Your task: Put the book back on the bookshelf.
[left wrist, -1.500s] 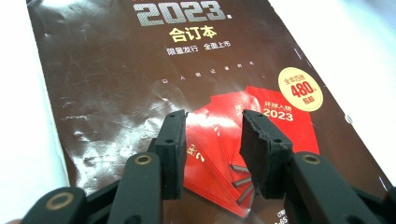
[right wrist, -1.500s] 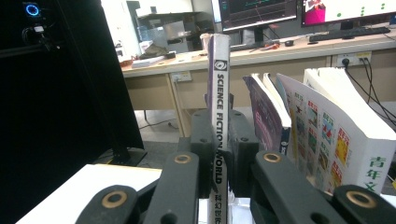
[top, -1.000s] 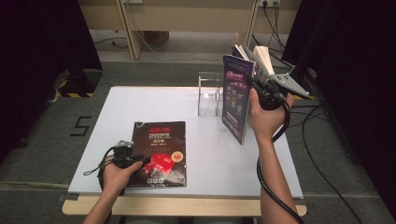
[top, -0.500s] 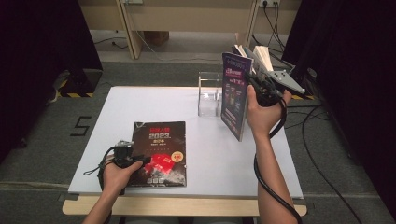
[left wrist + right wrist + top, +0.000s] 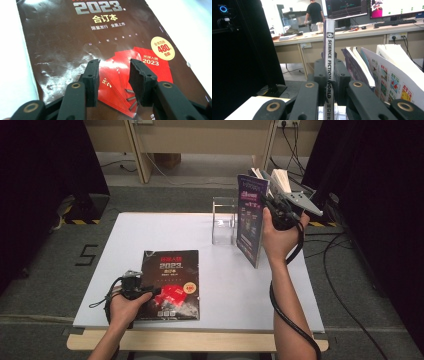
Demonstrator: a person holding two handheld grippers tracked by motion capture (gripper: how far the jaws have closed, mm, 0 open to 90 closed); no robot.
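Observation:
A dark magazine with "2023" on its cover lies flat near the front of the white table. My left gripper rests over its lower part, jaws open above the red printed patch, nothing between the pads. Raised at the table's far right, my right gripper is shut on a purple magazine, which hangs upright off the table. In the right gripper view the pads clamp its white spine, lettered "SCIENCE FICTION WORLD".
A clear acrylic stand sits at the table's far edge, just left of the held magazine. Several more magazines lean open behind and right of it. A cable trails along the right forearm. Far off, a person stands by a desk.
The right hand has drifted slightly left with the purple magazine still clamped. The left gripper has kept still on the dark magazine.

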